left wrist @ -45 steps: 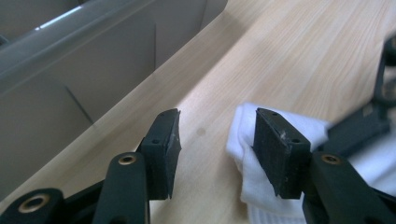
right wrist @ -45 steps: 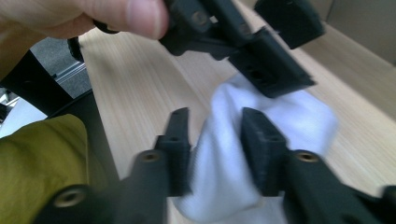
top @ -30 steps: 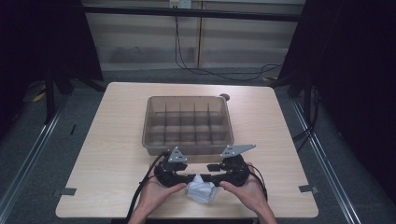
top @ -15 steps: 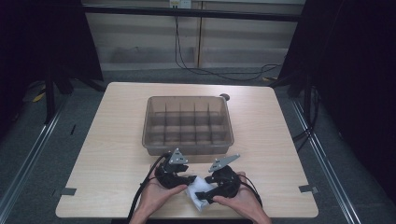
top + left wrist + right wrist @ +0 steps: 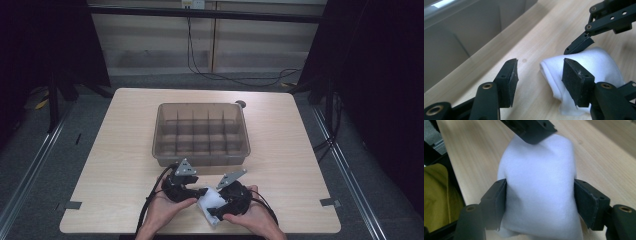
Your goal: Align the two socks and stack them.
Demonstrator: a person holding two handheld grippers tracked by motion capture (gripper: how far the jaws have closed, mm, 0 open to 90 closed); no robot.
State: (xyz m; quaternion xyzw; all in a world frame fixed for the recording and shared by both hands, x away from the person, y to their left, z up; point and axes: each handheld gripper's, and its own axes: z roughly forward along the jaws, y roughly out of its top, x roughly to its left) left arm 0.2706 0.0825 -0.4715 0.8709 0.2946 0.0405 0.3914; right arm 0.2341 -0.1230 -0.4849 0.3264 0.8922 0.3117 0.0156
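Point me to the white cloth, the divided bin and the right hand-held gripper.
white cloth [image 5: 539, 187], right gripper view, on the middle of the bundled fabric.
divided bin [image 5: 201, 157], high view, on its near wall.
right hand-held gripper [image 5: 540, 201], right gripper view, midway between its fingertips, which flank the cloth.

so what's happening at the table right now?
A person works a folded white cloth with two handheld grippers at the near edge of the table. The right gripper straddles the cloth, its pads at the cloth's sides. The left gripper is open with one jaw over the cloth's end, its jaws just opened wider. The divided bin sits behind them, its compartments apparently holding nothing.
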